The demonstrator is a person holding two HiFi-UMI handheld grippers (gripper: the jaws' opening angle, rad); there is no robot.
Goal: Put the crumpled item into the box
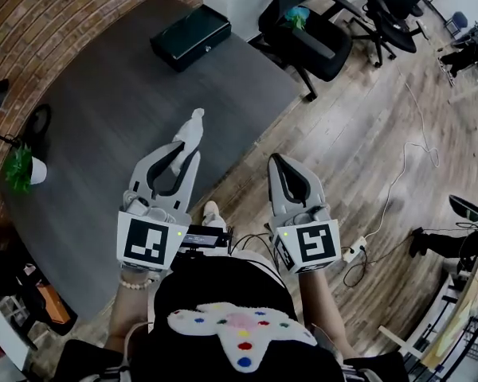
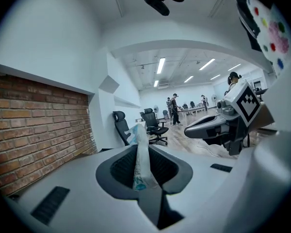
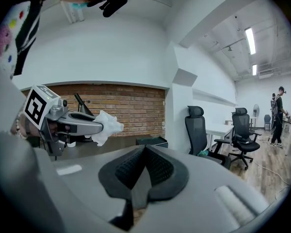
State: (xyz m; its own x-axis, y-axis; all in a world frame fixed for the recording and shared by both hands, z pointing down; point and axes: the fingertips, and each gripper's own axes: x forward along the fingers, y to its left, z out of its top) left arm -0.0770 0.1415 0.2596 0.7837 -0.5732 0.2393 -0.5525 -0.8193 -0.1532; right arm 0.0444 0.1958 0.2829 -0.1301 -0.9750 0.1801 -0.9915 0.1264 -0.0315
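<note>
Now, head view: left tongs [image 1: 190, 151] pinch crumpled item [image 1: 193, 126] over dark surface [image 1: 103, 118], box [image 1: 190, 37] well apart near far edge | left gripper view: item clamped upright between jaws | right gripper view: right tongs [image 3: 144, 152] pressed together, empty.

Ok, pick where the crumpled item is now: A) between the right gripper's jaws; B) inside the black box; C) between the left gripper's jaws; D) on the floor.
C: the left gripper pinches the crumpled item in its jaws; the right gripper is shut and empty.
</note>
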